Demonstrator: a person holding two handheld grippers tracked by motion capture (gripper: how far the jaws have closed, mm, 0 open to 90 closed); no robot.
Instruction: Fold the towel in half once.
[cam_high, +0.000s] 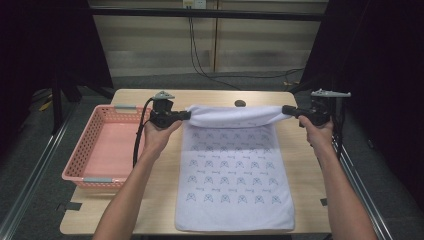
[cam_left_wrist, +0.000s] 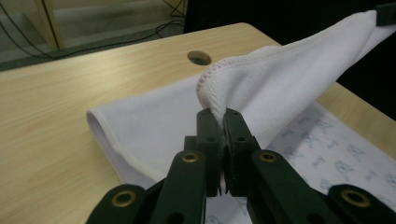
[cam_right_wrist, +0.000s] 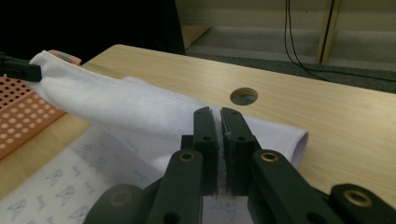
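A white towel (cam_high: 232, 172) printed with small blue figures lies lengthwise on the wooden table (cam_high: 305, 175). Its far edge is lifted off the table and stretched between both grippers. My left gripper (cam_high: 188, 115) is shut on the far left corner of the towel (cam_left_wrist: 261, 88), with the stitched hem pinched between the jaws (cam_left_wrist: 219, 116). My right gripper (cam_high: 286, 109) is shut on the far right corner of the towel (cam_right_wrist: 116, 107), cloth showing between its closed jaws (cam_right_wrist: 219, 114). The near part of the towel rests flat.
A pink perforated basket (cam_high: 107, 145) stands on the table left of the towel, beside my left hand. A round cable hole (cam_high: 240, 103) sits in the table just beyond the lifted edge. Black cables hang along the back wall.
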